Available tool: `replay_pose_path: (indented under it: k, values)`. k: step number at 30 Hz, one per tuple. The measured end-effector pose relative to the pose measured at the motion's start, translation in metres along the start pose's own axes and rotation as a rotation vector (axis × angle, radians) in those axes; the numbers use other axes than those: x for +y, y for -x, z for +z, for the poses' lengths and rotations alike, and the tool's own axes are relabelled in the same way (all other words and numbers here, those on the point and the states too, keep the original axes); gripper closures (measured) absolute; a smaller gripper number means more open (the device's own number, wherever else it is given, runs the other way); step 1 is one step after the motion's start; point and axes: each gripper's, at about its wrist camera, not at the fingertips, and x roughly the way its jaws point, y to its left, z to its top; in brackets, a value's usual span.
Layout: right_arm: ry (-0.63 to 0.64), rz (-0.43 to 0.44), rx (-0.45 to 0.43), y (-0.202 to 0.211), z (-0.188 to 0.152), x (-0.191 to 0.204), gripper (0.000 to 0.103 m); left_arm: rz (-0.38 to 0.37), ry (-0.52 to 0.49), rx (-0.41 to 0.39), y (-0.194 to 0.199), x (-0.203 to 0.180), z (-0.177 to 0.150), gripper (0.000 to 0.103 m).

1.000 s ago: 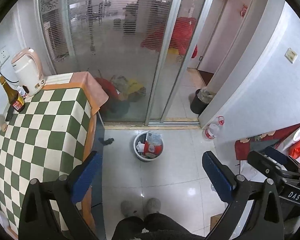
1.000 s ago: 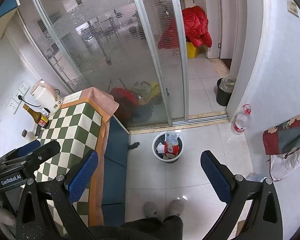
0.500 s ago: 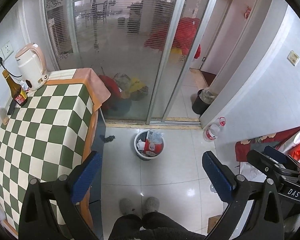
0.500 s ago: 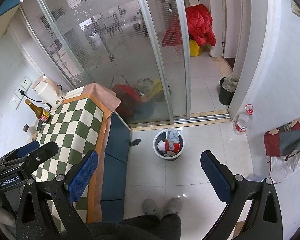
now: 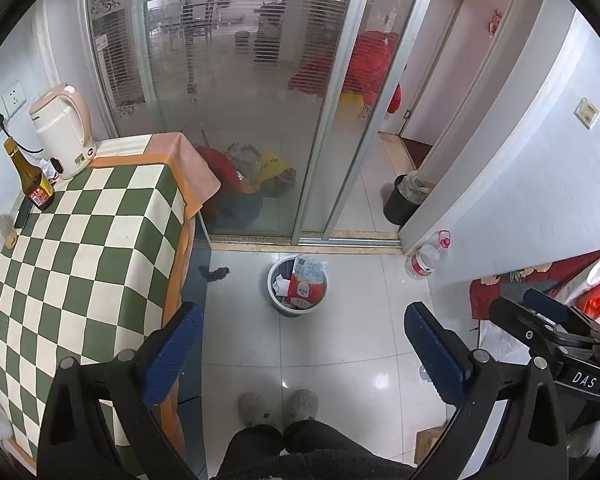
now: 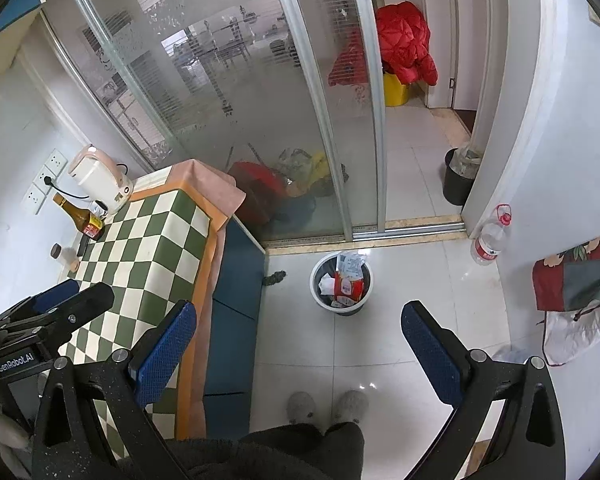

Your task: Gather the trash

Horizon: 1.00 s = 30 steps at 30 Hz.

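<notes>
A small round trash bin (image 5: 297, 290) full of red and white wrappers stands on the tiled floor; it also shows in the right wrist view (image 6: 342, 282). A dark scrap (image 5: 217, 274) lies on the floor by the table base, also seen in the right wrist view (image 6: 274, 277). My left gripper (image 5: 302, 356) is open and empty, held high above the floor. My right gripper (image 6: 300, 354) is open and empty at about the same height. Each gripper shows at the edge of the other's view.
A table with a green checked cloth (image 5: 80, 248) holds a kettle (image 5: 62, 130), a brown bottle (image 5: 30, 178) and a small jar (image 5: 0, 226). A plastic water bottle (image 5: 424, 258) and a black bin (image 5: 404, 200) stand by the wall. Sliding glass doors (image 5: 240, 100) are ahead.
Both views have tilted up and back a little, so the bin and the table look slightly farther away. Both grippers stay open and empty.
</notes>
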Motion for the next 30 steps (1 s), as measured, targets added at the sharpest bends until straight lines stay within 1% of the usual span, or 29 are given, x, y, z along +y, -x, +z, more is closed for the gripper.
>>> replay_pose_path:
  k: [13, 30]
  values:
    - [0.007, 0.002, 0.018, -0.006, -0.003, 0.003, 0.0, 0.014, 0.008, 0.022, -0.004, -0.006, -0.002, 0.0]
    - [0.017, 0.011, 0.048, -0.012, -0.002, 0.002, 0.0, 0.001, 0.029, 0.044, -0.007, -0.004, -0.006, 0.0]
